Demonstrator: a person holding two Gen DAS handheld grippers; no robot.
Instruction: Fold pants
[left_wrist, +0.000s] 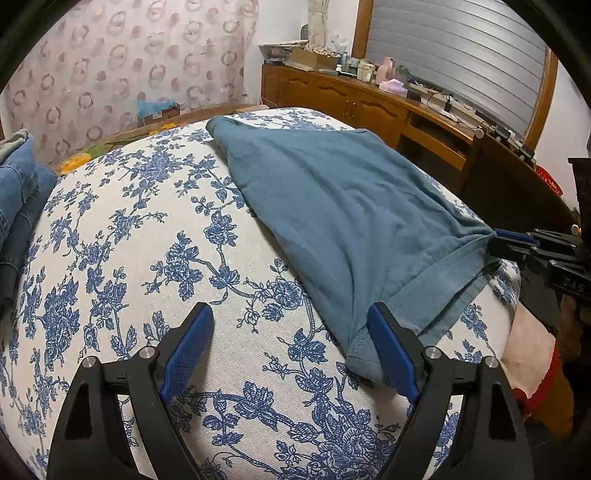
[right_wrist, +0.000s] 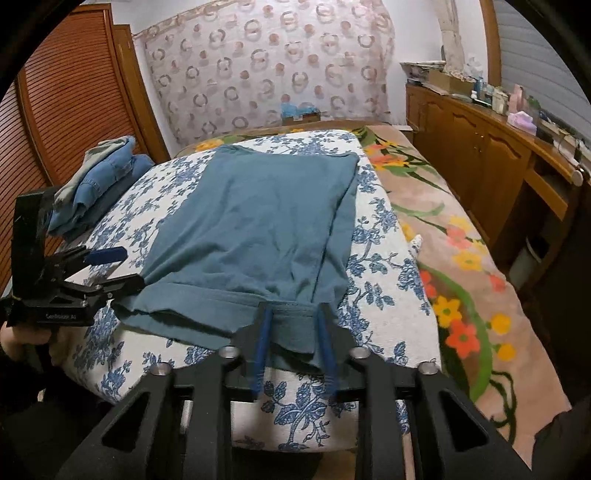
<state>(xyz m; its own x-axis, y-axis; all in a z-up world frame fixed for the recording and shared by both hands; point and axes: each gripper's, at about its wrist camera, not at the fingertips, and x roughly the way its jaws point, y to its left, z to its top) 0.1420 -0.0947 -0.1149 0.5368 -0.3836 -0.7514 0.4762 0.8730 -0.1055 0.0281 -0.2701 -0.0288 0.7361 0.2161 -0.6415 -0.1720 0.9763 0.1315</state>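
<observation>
Teal pants (left_wrist: 332, 206) (right_wrist: 258, 221) lie flat, folded, on a white sheet with blue flowers (left_wrist: 147, 240) (right_wrist: 380, 258). My left gripper (left_wrist: 290, 314) (right_wrist: 122, 269) is open wide at the pants' near-left hem corner. One of its fingers (left_wrist: 391, 347) lies against that corner, and only sheet shows between the fingers. My right gripper (right_wrist: 293, 314) (left_wrist: 496, 240) is at the near-right hem corner, its jaws narrow with the fabric edge between them. In the left wrist view the cloth bunches into its tip.
A stack of folded blue jeans (left_wrist: 18, 192) (right_wrist: 99, 177) sits at the far left of the bed. A flowered blanket (right_wrist: 461, 258) covers the bed's right side. A wooden cabinet (left_wrist: 369, 107) (right_wrist: 480, 155) with clutter runs along the right wall.
</observation>
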